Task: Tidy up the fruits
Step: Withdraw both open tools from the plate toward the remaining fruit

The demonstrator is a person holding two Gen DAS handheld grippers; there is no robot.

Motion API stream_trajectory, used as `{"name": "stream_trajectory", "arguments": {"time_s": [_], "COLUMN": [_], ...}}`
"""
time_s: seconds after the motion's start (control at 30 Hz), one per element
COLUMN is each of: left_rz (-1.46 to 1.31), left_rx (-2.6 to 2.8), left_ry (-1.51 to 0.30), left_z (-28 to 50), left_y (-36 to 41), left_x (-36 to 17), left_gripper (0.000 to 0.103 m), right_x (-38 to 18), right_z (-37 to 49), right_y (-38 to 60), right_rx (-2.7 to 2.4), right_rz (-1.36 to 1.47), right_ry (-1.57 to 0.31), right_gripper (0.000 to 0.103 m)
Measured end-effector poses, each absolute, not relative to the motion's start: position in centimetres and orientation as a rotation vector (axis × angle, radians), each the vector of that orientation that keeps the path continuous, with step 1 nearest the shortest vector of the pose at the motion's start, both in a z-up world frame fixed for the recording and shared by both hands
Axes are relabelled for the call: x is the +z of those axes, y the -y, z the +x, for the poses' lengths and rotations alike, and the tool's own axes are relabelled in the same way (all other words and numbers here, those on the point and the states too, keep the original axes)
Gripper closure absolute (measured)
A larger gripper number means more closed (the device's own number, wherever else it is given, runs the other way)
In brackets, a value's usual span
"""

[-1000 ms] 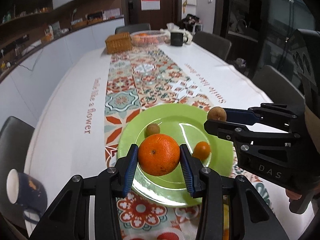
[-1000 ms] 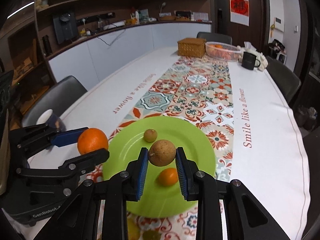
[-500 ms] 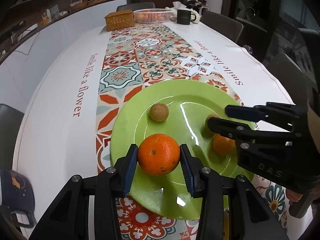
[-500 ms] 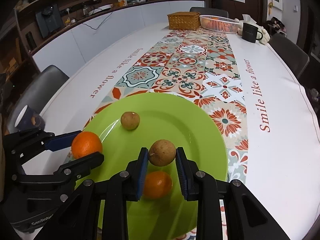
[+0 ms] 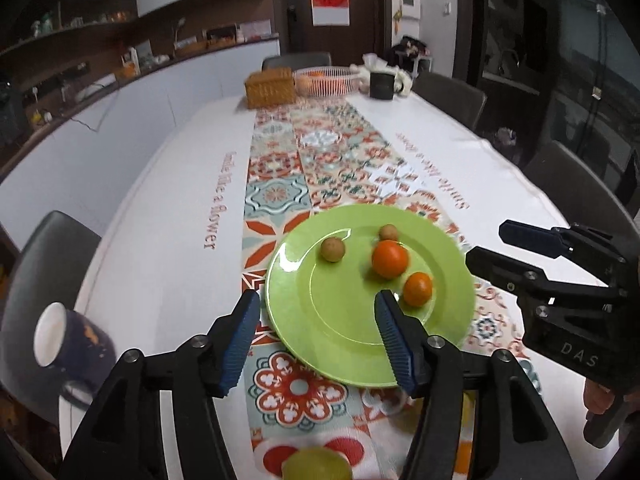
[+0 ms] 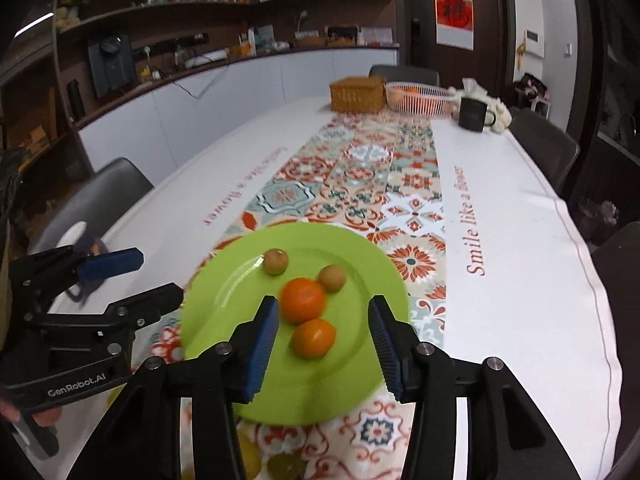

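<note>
**A:** What does each of your cameras show?

**B:** My left view shows a round lime-green plate on the patterned table runner. On it sit a large orange, a smaller orange mandarin and two small brown round fruits. Only this view shows the dark blue mug lying tilted at the table's left edge. Only my right view shows the full wall shelving.

**A:** And your tools?

**B:** My left gripper is spread wide and grasps nothing; it hovers above the plate's near rim. My right gripper is also released, its blue pads either side of the mandarin without touching it. Each view shows the other gripper entering from the side, level, fingers parted.

**A:** Anything nearer you?

**B:** A yellowish fruit, blurred, at the bottom edge.
</note>
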State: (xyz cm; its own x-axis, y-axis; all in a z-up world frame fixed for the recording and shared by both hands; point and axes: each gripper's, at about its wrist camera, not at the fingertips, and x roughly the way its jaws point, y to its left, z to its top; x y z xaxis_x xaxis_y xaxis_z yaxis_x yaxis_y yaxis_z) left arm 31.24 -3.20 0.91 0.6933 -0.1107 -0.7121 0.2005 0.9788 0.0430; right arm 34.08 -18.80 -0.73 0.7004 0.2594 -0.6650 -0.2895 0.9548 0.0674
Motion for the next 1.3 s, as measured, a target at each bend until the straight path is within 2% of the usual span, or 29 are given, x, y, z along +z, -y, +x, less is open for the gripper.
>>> {"name": "stream_trajectory", "arguments": {"time_s": [0.43,0.87,1.3], "left_rz": [0.117,0.129,0.160], "left_rx": [-0.182,-0.169,-0.189], "left_ry": [-0.675,-0.619,-0.595], "left_z": [23.1,17.1,13.3], "left_y": [3.1,2.3,2.1], "left_x": [4.7,4.8,3.2], "left_gripper": [0.028,0.024,0.025], "right_x": [3.4,4.2,2.4], "right_z": [25.5,19.7,16.1], "right_y": [19.0,18.3,17.3], "right_rx": [0.324,0.329,0.359], "right_rz": [-0.056,-0.078,-0.122], "right_ry": [-0.605,-0.553,-0.580], "right_gripper": [0.042,0.042,0.042]}}
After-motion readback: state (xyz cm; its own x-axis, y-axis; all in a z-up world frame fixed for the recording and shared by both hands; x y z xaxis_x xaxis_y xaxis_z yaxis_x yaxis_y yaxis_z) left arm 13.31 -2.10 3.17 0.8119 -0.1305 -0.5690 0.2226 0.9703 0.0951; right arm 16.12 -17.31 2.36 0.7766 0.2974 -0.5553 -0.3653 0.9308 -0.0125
